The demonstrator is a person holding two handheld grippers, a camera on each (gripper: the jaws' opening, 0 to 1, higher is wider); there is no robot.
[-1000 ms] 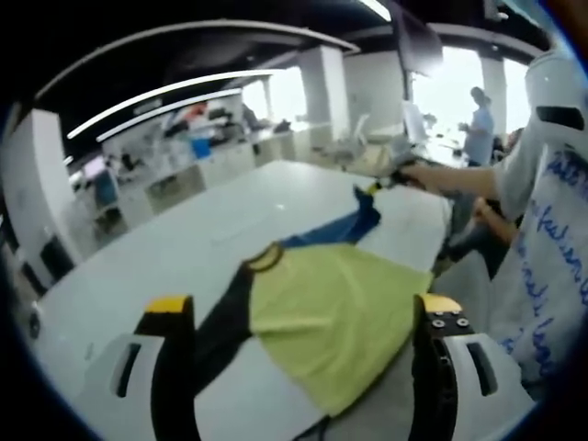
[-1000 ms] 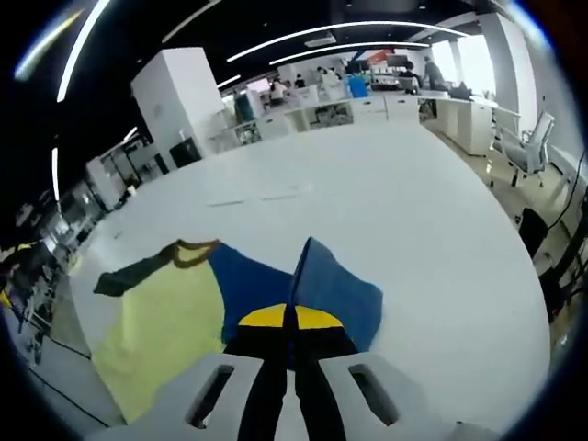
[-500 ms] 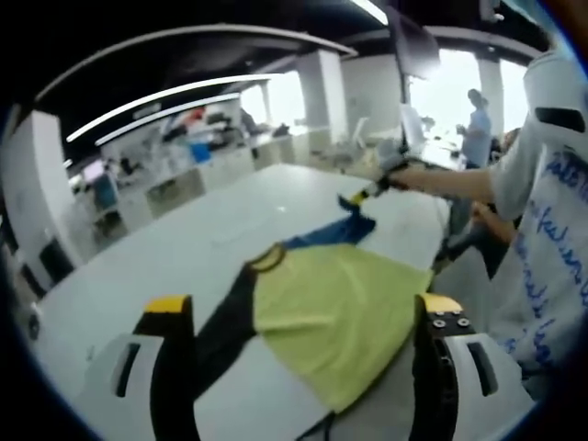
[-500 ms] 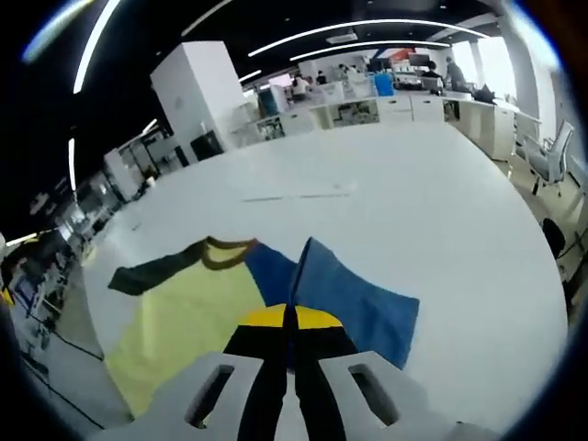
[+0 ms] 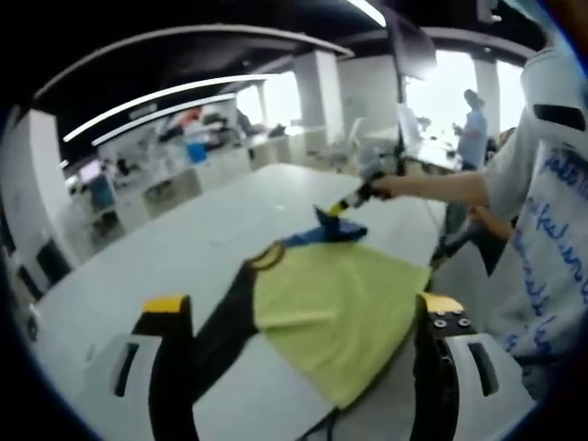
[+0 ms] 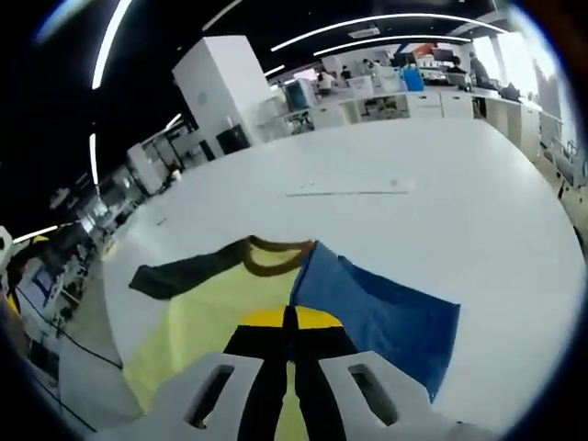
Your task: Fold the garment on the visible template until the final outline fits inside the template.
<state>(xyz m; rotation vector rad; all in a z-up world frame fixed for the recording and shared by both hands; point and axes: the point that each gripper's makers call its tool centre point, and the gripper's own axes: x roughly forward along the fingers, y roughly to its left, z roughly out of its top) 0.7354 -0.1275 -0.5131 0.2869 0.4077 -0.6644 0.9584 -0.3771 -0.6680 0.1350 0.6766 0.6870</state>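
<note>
- Garment (image 5: pixel 335 303) lies flat on the white table (image 5: pixel 184 248), its yellow-green body nearest me, a black sleeve (image 5: pixel 225 317) stretched out to one side and a brown collar (image 5: pixel 266 256) at the top.
- My right hand-held gripper (image 6: pixel 289 317) has its jaws pressed together on the blue sleeve (image 6: pixel 386 308), which rises off the table in a peaked fold where I hold it.
- Seen from my left gripper view, that right hand-held gripper (image 5: pixel 354 196) holds the blue sleeve (image 5: pixel 331 228) up above the far shoulder of the shirt.
- My left hand-held gripper (image 5: pixel 299 308) hangs above the near hem with its jaws spread wide, holding nothing.
- I judge the fabric thin, light and limp (the raised sleeve drapes and creases under its own weight), so it should follow my pull easily but will also bunch or slide on the smooth table.
- Best hold, I think, is at an edge or corner: cuff, hem corner or shoulder seam, pinching one layer so that the fold lands clean.
- I cannot make out a template outline under the shirt; a faint line (image 6: pixel 344 192) shows on the table farther off.
</note>
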